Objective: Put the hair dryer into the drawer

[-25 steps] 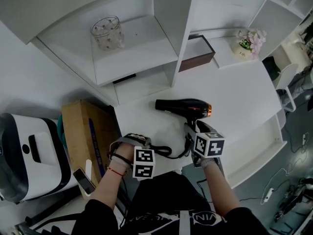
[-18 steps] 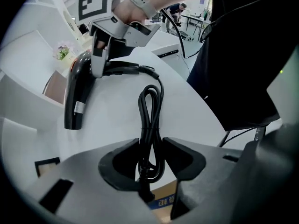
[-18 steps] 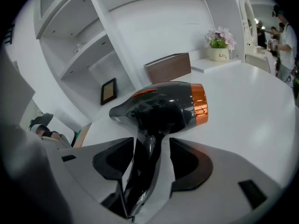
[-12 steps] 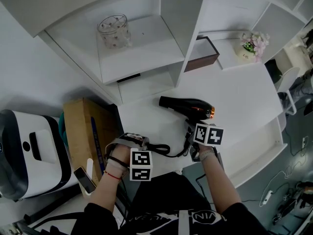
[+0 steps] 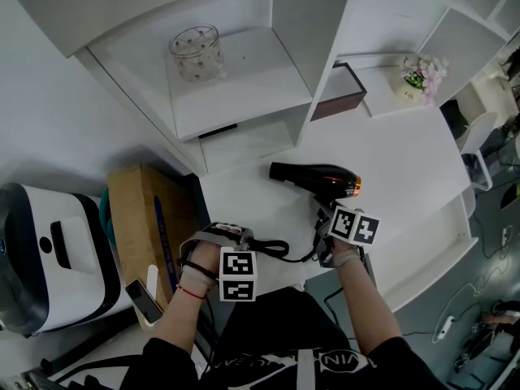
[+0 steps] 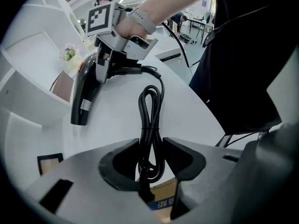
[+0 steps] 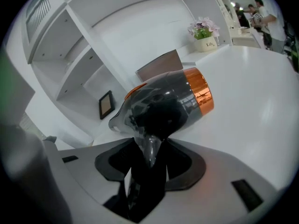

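The black hair dryer (image 5: 321, 177) with an orange rear ring lies on the white desk (image 5: 406, 153), nozzle to the left. My right gripper (image 5: 327, 211) has the dryer's handle (image 7: 148, 146) between its jaws, which are closing; the pads touch it on both sides. The black cord (image 5: 272, 248) runs left from the handle to my left gripper (image 5: 221, 236), which is shut on the bundled coil (image 6: 150, 125). In the left gripper view the dryer (image 6: 86, 90) and the right gripper (image 6: 108, 59) lie ahead. No drawer is plainly recognisable.
White shelves at the back hold a glass jar (image 5: 197, 53), a brown box (image 5: 337, 90) and a flower pot (image 5: 418, 75). A cardboard box (image 5: 142, 218), a white appliance (image 5: 41, 250) and a phone (image 5: 146, 301) sit left. A lower white ledge (image 5: 431, 246) runs along the desk's right front.
The right gripper has rolled about its axis and its jaws have drawn in on the dryer's handle. The left gripper still holds the cord. The dryer lies where it was.
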A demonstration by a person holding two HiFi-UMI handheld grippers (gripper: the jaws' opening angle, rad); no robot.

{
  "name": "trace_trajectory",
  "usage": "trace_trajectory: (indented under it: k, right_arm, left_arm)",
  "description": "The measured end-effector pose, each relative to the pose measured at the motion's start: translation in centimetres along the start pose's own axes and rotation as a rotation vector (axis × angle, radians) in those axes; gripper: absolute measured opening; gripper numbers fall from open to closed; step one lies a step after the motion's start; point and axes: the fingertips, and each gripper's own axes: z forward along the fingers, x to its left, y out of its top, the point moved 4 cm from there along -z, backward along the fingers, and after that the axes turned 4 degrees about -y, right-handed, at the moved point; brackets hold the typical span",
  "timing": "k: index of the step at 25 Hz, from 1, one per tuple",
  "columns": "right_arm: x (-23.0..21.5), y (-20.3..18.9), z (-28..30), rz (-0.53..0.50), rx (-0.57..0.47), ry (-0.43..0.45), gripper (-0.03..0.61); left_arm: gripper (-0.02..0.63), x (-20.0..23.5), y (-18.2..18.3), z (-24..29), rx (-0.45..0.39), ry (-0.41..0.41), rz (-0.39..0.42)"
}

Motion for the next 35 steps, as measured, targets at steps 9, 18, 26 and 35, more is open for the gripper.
trace_trajectory:
  k: [9, 18, 26, 35]
  right_arm:
    - [-0.5, 1.9, -3.0, 0.038, -0.135, -0.001, 0.181]
    - [-5.0, 2.1, -7.7, 0.134, -0.245, -0.064, 0.181]
    - [-9.4, 0.9, -12.5, 0.215, -0.325, -0.145, 0.18]
    - [-14.5, -1.4, -17.8, 0.299, -0.387, -0.204, 0.179]
  left_arm:
    - [0.169, 1.6, 1.3, -0.9, -0.017, 0.047, 0.063]
    - [0.167, 3.0, 5.4, -0.8, -0.036, 0.088, 0.178]
    - [0.167, 3.0, 10.3, -0.7, -0.059, 0.095, 0.3]
    - [0.167, 1.4, 16.0, -0.3, -0.072, 0.081, 0.409]
